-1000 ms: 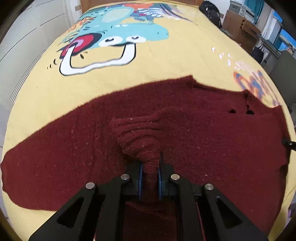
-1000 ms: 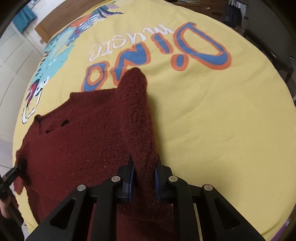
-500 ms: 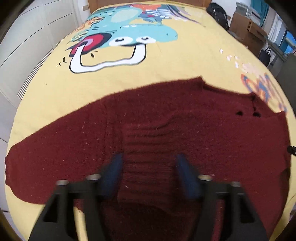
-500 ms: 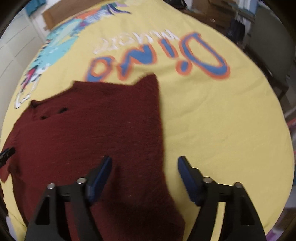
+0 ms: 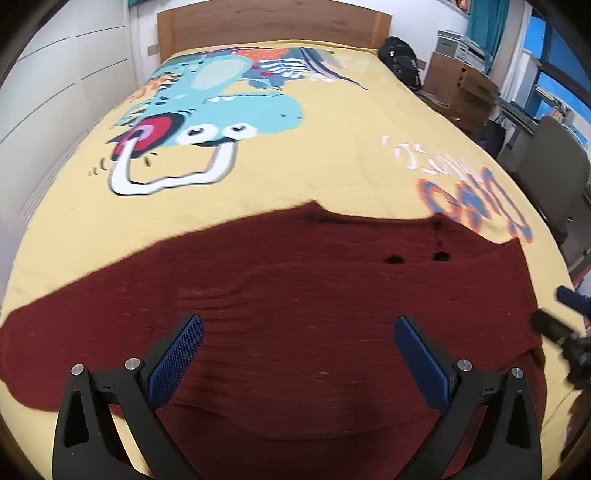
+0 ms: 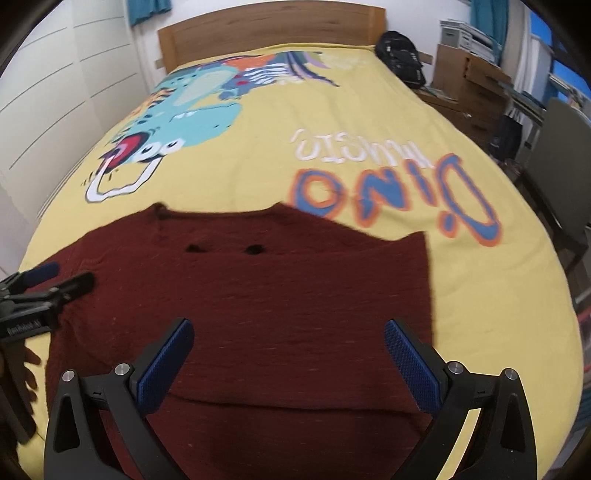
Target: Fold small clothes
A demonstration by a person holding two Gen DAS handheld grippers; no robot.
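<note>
Maroon knit sweater (image 5: pixel 295 302), one, lies flat on one yellow dinosaur-print bedspread (image 5: pixel 332 155). Two grippers, left gripper (image 5: pixel 298 334) and right gripper (image 6: pixel 289 338), have just spread their jaws wide, pads clear of the knit. One wooden headboard (image 6: pixel 273 26) stands behind.

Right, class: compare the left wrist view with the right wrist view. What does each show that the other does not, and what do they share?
Only the left wrist view shows the long part of the dark red sweater stretching to the bed's left edge, and the right gripper entering from the right.

Only the right wrist view shows the whole "Dino" lettering on the bedspread, the sweater's straight right edge, and the left gripper coming in from the left.

Both show the sweater flat on the yellow bedspread, the wooden headboard, and open jaws holding nothing.
</note>
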